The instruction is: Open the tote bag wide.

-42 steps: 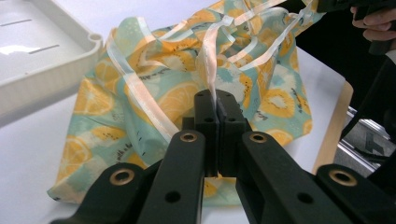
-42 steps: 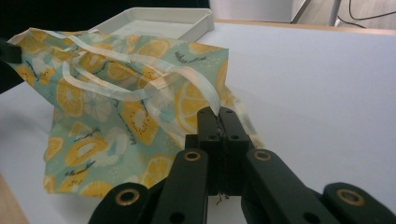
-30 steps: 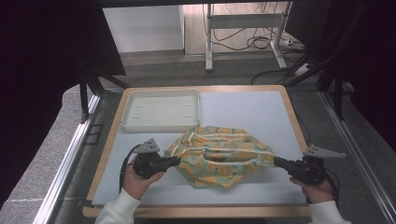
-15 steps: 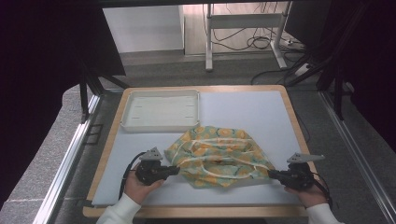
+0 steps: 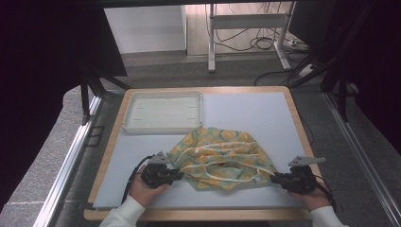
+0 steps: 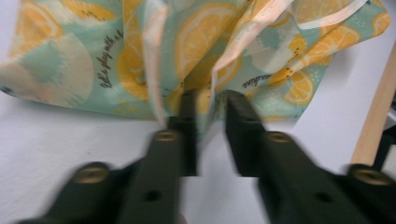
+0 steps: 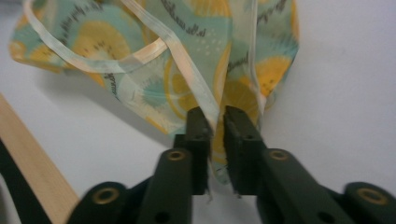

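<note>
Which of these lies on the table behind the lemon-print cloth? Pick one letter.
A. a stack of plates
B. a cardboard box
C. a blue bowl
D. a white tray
D: in the high view a shallow white tray sits on the table just beyond the lemon-print cloth, near its far left corner.

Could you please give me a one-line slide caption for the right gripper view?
Right gripper, jaws just opening around a corner of lemon-print cloth with pale ribbon ties, on the white table mat.

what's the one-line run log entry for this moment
left tongs: just opening, cloth edge between | right tongs: just opening, cloth corner between | lemon-print cloth: on mat | white tray: untouched
</note>
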A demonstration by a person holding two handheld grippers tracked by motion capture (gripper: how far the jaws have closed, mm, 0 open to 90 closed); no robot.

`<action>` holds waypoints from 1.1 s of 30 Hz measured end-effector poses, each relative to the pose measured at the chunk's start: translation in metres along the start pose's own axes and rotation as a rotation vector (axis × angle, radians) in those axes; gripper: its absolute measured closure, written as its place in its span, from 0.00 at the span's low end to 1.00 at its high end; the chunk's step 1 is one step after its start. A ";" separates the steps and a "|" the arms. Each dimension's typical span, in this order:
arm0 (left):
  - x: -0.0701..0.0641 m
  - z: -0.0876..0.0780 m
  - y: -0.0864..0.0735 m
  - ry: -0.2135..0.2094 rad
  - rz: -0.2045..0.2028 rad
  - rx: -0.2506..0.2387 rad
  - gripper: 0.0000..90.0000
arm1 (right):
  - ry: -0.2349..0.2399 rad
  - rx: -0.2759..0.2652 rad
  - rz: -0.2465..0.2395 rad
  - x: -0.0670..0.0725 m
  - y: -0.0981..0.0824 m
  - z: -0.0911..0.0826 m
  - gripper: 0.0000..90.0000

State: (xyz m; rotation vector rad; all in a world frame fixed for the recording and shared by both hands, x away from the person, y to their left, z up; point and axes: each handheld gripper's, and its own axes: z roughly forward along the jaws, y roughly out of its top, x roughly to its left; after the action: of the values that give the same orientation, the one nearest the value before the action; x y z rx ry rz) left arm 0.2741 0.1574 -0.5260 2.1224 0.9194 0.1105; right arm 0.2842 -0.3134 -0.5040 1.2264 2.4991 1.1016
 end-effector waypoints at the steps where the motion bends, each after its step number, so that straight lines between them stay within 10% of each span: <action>1: 0.000 0.000 0.000 0.000 0.000 0.000 0.70 | 0.000 0.000 0.000 0.000 0.000 0.000 0.80; 8: -0.009 -0.022 -0.001 0.018 0.014 -0.065 0.38 | -0.078 -0.173 0.012 0.005 0.010 -0.028 0.46; 20: 0.004 -0.047 0.034 0.081 -0.039 -0.184 0.40 | -0.116 -0.243 -0.025 0.005 0.055 -0.032 0.37; 33: 0.021 -0.023 0.084 0.074 -0.062 -0.194 0.44 | -0.100 -0.250 -0.031 -0.001 0.097 -0.003 0.36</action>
State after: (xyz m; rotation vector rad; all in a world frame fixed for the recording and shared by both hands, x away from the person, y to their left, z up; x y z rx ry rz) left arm 0.3294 0.1502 -0.4558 1.9200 0.9765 0.2379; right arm 0.3444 -0.2772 -0.4369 1.1390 2.2194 1.2659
